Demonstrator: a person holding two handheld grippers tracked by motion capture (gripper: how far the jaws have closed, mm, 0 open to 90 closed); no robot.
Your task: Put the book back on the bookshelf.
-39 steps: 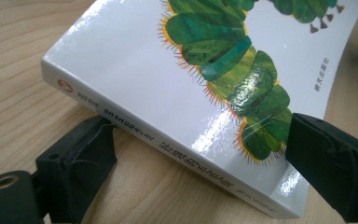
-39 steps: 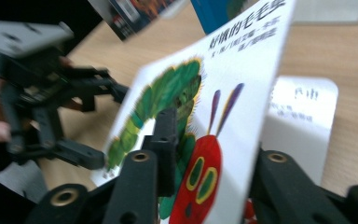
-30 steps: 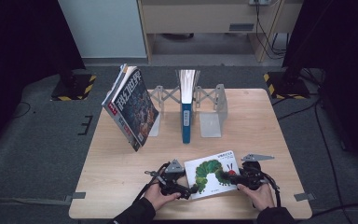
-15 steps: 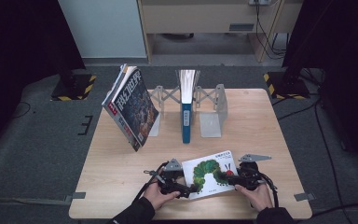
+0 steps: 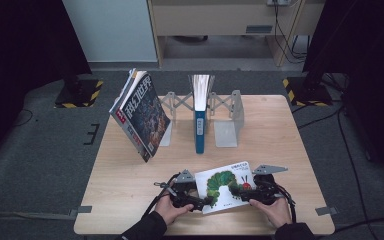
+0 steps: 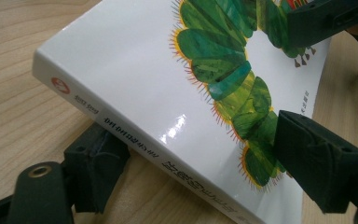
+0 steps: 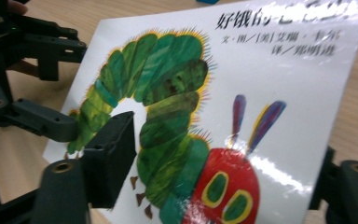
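White and glossy, the caterpillar picture book (image 5: 226,184) lies near the front edge of the wooden bench (image 5: 290,135), between the two hands. The left tongs (image 6: 186,163) straddle its spine corner, one jaw under the spine and one over the cover; they have just been closing, though whether they press I cannot tell. The right tongs (image 7: 219,163) have just been opening, the book's opposite edge between their loosened jaws. Behind, a magazine (image 5: 142,115) leans against a metal rack (image 5: 227,117) that holds an upright blue book (image 5: 200,117).
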